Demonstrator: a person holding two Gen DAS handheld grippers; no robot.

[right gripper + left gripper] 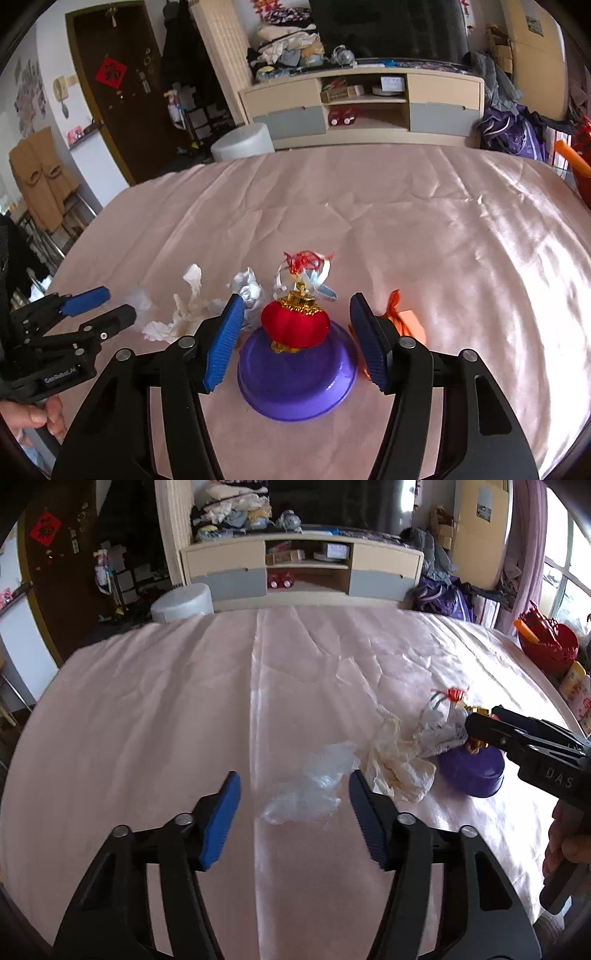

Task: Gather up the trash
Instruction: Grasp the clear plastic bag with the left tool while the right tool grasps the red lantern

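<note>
Currently your left gripper (293, 799) is spread wide over the pink tablecloth (147, 720), its blue pads either side of a clear plastic wrapper (306, 790) without touching it. Your right gripper (297, 332) is likewise spread, flanking a red lantern ornament (295, 325) seated in the purple bowl (295, 384). Crumpled white tissue (399, 760) lies between wrapper and bowl, toward the tabletop's right edge; an orange wrapper (402, 317) lies just right of the bowl.
</note>
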